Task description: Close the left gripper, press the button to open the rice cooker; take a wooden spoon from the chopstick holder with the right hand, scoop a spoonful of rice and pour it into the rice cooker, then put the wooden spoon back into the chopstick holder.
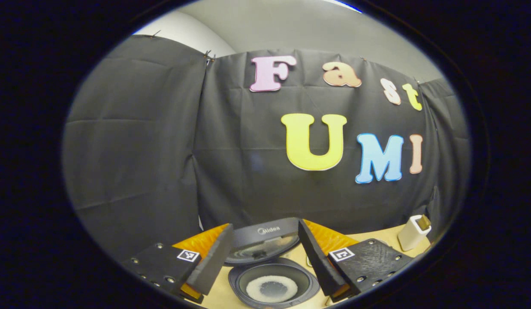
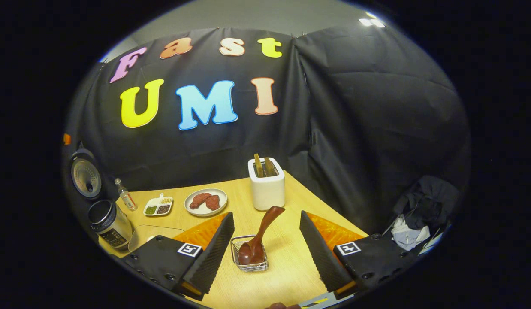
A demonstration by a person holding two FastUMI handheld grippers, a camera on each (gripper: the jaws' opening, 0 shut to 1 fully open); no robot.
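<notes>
A round plate [image 2: 205,201] with two reddish-brown pieces of meat [image 2: 205,200] sits on the wooden tabletop [image 2: 291,257]. Just to its left lies a small white divided dish [image 2: 158,206] holding green, dark and pale seasonings. A small clear bottle [image 2: 125,195] stands upright near that dish, close to the black cloth wall [image 2: 377,107]. At the far right, off the tabletop's edge, a heap of dark and pale cloth [image 2: 415,219] lies bunched together.

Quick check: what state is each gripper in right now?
Left gripper: open, holding nothing, above the open rice cooker.
Right gripper: open, holding nothing, wooden spoon between its fingers, untouched.
</notes>
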